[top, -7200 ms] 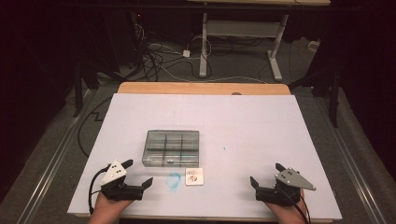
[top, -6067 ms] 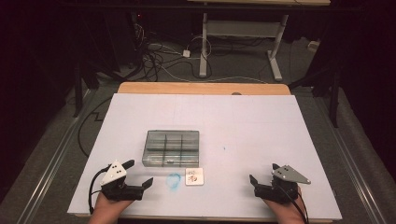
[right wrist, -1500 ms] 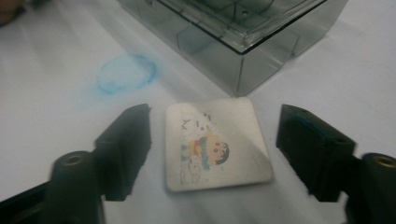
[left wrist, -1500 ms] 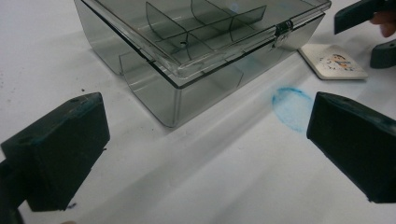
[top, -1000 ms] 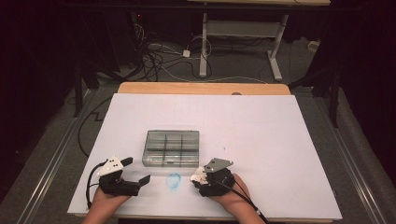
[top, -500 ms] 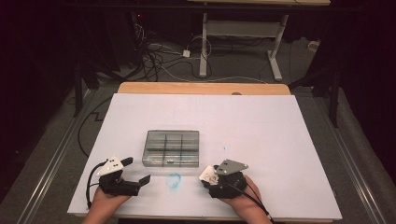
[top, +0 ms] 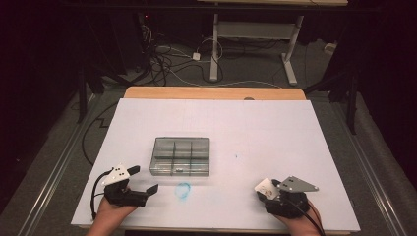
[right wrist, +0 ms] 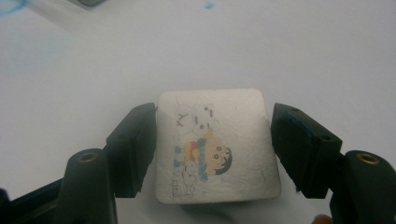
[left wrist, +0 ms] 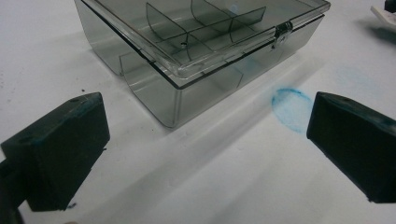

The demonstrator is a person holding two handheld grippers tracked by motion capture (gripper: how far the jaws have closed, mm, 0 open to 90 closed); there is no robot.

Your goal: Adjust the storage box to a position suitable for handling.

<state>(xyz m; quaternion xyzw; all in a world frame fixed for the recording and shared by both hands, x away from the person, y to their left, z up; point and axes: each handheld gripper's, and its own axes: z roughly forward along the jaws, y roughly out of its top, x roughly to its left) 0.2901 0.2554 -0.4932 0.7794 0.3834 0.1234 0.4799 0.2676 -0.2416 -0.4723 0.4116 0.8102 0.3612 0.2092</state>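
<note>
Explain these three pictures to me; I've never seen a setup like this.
A person at a white table holds a hand-operated claw in each hand. One picture looks down from above; the other two come from cameras riding on each claw.

On the table sits a clear, closed divider box, next to a blue smudge.

The left claw is open, holding nothing, facing the box. The right claw grips a small white square tile with a cartoon picture.

left gripper [top: 147,191]: black, grey plate, cable | right gripper [top: 268,191]: black fingers [right wrist: 133,149]
</note>
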